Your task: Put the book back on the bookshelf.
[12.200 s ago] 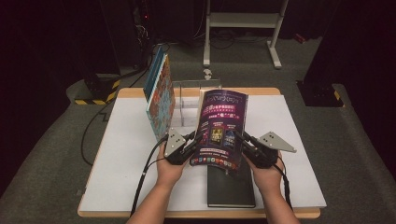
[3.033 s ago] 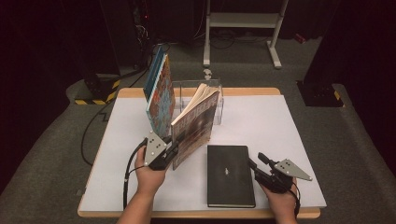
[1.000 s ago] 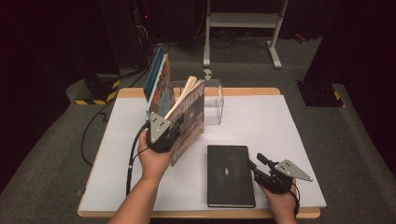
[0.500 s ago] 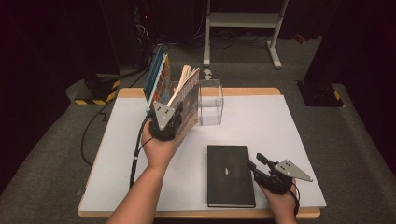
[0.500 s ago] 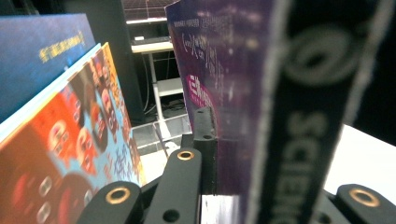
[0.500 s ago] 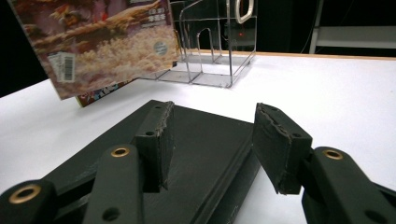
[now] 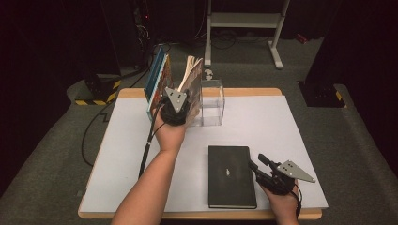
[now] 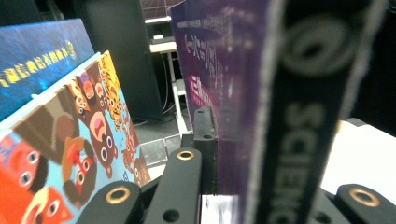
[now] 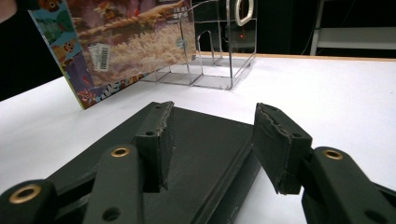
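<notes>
At the upper left of the high view two picture books [image 7: 157, 77] already stand tilted in the left end of the clear acrylic rack [image 7: 212, 101], and just right of them the left gripper [image 7: 176, 108] is clenched on the lower edge of the purple science book [image 7: 191, 79], holding it upright at the rack with its pages fanning at the top. In the left gripper view the purple cover [image 8: 219, 79] fills the centre, pinched between the black jaws, with the cartoon-covered picture book [image 8: 70, 140] leaning close on the left. The risk here, as I judge it, is that the held book comes down on a divider instead of into a slot, or that its loose pages catch on the acrylic and fold; a push against the leaning picture books could also tip them or slide the light rack along the white table [image 7: 300, 126]. Further right, at the lower centre, the black book [image 7: 231, 176] lies flat near the table's front edge. At the lower right the right gripper [image 7: 259, 166] rests by that book's right edge, its jaws parted and gripping nothing; in the right gripper view the dark cover [image 9: 210, 140] lies beneath the gap between them. A grab from this low angle might shove the book rather than lift it.
</notes>
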Demonstrator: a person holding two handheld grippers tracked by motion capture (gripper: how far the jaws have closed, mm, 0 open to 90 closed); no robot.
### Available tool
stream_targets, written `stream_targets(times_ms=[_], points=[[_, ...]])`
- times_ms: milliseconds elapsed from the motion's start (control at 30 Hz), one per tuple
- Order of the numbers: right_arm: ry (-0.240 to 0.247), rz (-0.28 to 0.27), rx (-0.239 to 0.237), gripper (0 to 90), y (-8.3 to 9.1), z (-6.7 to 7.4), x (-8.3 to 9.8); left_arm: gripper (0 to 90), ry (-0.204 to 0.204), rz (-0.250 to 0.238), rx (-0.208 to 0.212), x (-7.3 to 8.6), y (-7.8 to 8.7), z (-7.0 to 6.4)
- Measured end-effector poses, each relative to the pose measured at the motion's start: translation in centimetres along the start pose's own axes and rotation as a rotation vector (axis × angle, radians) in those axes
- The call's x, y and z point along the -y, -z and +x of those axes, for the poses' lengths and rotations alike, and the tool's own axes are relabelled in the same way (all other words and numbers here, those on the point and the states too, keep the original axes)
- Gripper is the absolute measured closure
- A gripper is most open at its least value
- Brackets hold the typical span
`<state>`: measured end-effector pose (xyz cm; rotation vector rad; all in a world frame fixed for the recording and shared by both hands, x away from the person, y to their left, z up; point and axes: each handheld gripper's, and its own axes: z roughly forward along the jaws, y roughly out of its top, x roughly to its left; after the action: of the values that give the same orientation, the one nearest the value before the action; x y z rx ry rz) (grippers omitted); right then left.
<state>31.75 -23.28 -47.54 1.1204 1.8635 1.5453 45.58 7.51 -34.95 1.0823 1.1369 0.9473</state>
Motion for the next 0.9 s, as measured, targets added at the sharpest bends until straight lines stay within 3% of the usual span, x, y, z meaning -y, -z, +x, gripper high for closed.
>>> stream_targets(times_ms=[333,500,900], points=[[-0.004,0.0,-0.002,48.4,-0.1,-0.1,0.1,83.6,-0.011,-0.021,-0.027,0.3,-2.9,-0.1],[-0.004,-0.001,-0.002,48.4,-0.1,-0.1,0.1,83.6,0.002,-0.026,-0.035,0.5,-4.3,-0.2],[-0.011,0.0,-0.007,48.5,-0.1,-0.1,0.2,83.6,0.012,-0.024,-0.067,1.8,-6.4,0.4]])
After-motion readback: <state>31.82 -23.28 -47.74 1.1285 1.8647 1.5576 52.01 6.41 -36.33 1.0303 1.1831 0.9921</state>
